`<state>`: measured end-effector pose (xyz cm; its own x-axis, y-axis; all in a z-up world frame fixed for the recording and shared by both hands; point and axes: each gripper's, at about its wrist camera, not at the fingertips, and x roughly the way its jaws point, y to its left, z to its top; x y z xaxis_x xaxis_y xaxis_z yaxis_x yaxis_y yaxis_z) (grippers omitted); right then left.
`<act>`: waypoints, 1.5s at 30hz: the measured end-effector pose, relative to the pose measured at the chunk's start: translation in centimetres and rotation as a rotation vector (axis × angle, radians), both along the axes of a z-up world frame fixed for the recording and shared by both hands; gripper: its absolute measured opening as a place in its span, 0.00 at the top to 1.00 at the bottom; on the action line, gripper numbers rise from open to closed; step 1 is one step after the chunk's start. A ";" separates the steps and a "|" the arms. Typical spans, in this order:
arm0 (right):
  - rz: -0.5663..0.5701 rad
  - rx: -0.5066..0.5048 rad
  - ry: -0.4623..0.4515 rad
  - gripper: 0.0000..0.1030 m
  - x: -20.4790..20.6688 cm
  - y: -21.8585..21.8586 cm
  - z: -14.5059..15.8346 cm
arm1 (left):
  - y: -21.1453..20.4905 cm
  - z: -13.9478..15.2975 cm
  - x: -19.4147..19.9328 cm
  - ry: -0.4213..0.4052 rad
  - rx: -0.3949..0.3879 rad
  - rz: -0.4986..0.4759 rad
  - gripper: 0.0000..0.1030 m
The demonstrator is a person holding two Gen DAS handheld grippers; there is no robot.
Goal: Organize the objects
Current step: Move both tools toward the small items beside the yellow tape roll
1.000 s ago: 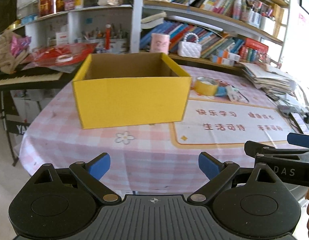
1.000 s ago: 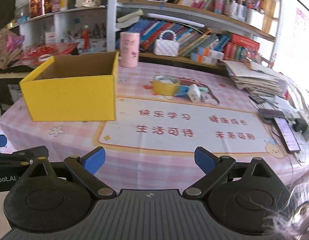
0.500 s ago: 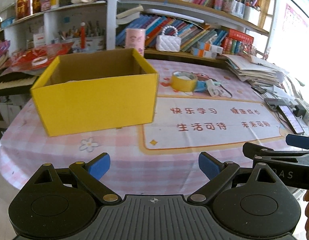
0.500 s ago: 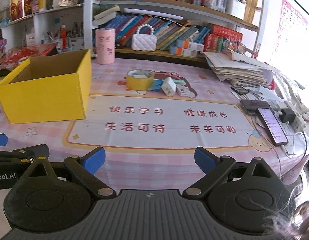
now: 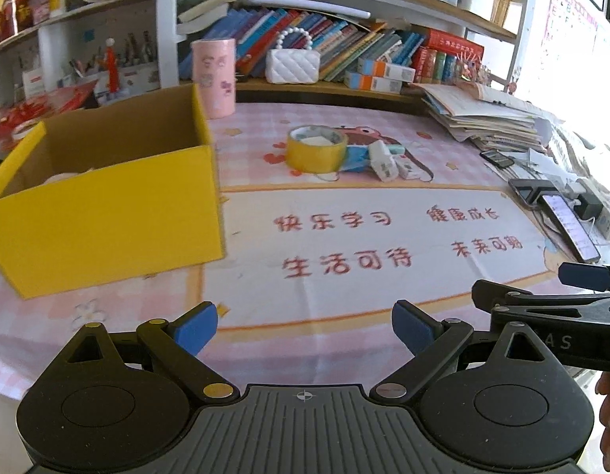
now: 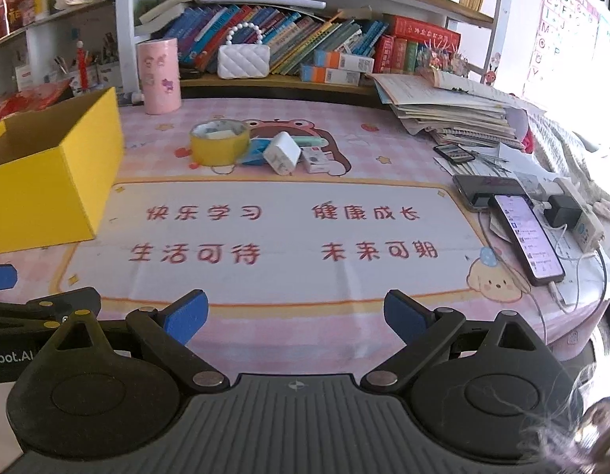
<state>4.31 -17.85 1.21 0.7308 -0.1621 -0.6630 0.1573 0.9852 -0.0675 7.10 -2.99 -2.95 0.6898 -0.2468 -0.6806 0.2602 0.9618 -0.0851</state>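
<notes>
An open yellow cardboard box (image 5: 107,205) (image 6: 52,173) stands at the left of the pink table, something pale lying inside it. Farther back sit a yellow tape roll (image 5: 316,149) (image 6: 219,142), a white charger block (image 5: 382,160) (image 6: 282,153), a small white box (image 6: 315,159) and a blue packet (image 6: 254,153) in a cluster. My left gripper (image 5: 304,327) hangs open over the table's near edge, nothing between its fingers. My right gripper (image 6: 295,316) is open too, beside the left one and well short of the cluster.
A pink cylinder (image 6: 159,75) and a white quilted purse (image 6: 243,61) stand at the back by bookshelves. A stack of papers (image 6: 455,114), phones (image 6: 528,233) and a power strip with cables (image 6: 577,209) crowd the right edge. A printed mat (image 6: 281,233) covers the middle.
Both views have swung right and moved nearer the table; the box slid toward the left of the frames and the tape cluster came closer. Both grippers stayed open.
</notes>
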 end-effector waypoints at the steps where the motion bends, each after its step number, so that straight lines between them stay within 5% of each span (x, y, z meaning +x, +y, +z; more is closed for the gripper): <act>1: 0.001 -0.001 0.002 0.07 0.5 -0.5 0.0 | -0.5 0.0 0.4 -0.002 0.001 0.001 0.06; 15: 0.058 0.068 -0.023 0.29 6.9 -8.4 0.2 | -7.5 0.5 5.9 -0.035 -0.002 0.039 0.06; 24: 0.106 0.149 -0.044 0.47 11.2 -12.4 0.5 | -11.6 0.9 10.0 -0.094 0.080 0.028 0.08; 33: 0.104 0.186 -0.074 0.51 15.8 -15.1 1.0 | -15.1 -0.2 15.3 -0.089 0.105 0.004 0.43; 45: 0.080 0.171 -0.070 0.51 18.4 -18.2 1.0 | -18.2 -3.2 22.9 -0.008 0.032 0.033 0.57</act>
